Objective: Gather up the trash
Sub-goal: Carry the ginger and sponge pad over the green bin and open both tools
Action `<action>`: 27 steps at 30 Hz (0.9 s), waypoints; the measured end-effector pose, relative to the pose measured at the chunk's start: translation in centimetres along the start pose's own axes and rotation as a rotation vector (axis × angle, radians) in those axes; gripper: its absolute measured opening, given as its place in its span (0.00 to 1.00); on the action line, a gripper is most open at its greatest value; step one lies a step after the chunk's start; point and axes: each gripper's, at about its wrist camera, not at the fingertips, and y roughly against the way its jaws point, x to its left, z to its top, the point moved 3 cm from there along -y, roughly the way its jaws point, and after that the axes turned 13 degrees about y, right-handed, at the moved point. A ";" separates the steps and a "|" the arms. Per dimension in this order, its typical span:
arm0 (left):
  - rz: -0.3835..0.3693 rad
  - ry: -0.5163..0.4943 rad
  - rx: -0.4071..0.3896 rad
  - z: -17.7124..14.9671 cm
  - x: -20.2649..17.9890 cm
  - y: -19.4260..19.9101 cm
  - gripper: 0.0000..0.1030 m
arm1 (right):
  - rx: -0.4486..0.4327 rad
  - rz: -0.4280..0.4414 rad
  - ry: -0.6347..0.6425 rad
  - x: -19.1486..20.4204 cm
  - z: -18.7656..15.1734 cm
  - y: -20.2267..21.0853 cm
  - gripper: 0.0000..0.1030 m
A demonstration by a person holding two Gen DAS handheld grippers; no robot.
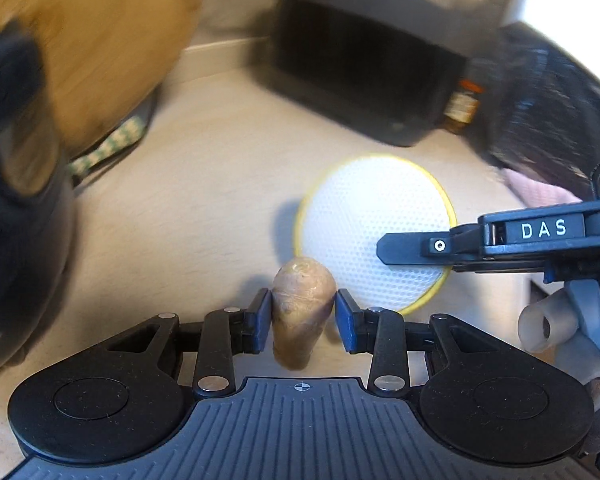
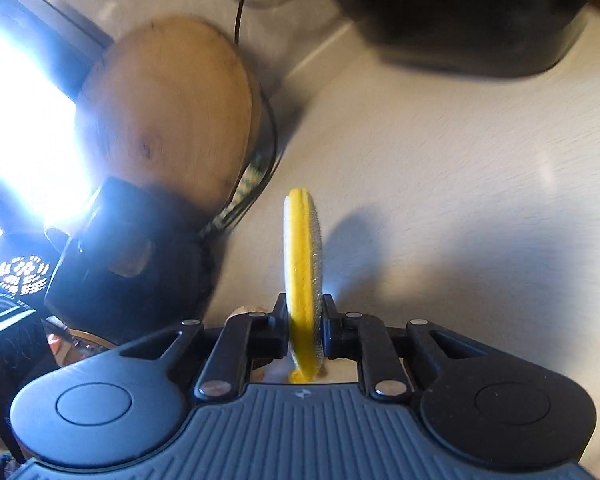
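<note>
Between the left fingers (image 1: pixel 303 316): a brown wrapped lump (image 1: pixel 302 312), clamped upright for carrying. Between the right fingers (image 2: pixel 305 330): a yellow-rimmed pad (image 2: pixel 302 280), pinched edge-on, clear of the tabletop (image 2: pixel 440 200), so both can go to trash.

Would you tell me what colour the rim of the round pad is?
Yellow, around a white mesh face on the round pad; the left wrist view shows it best.
</note>
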 end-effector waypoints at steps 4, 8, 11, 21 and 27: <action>-0.123 -0.079 0.028 -1.2 -4.1 1.2 0.38 | -0.092 -0.096 -0.033 0.1 -2.3 6.0 0.14; -0.256 -0.181 0.108 -3.9 -8.9 1.4 0.38 | -0.167 -0.215 -0.105 -0.5 -6.4 12.3 0.14; -0.342 -0.259 0.184 -6.8 -12.5 1.0 0.38 | -0.185 -0.343 -0.174 -1.8 -10.4 15.9 0.14; -0.365 -0.443 0.481 -17.1 -19.3 -6.5 0.38 | -0.049 -0.586 -0.516 -10.8 -25.0 18.6 0.22; -0.341 -0.433 0.491 -18.1 -19.8 -8.2 0.38 | -0.030 -0.633 -0.606 -12.7 -29.1 18.3 0.35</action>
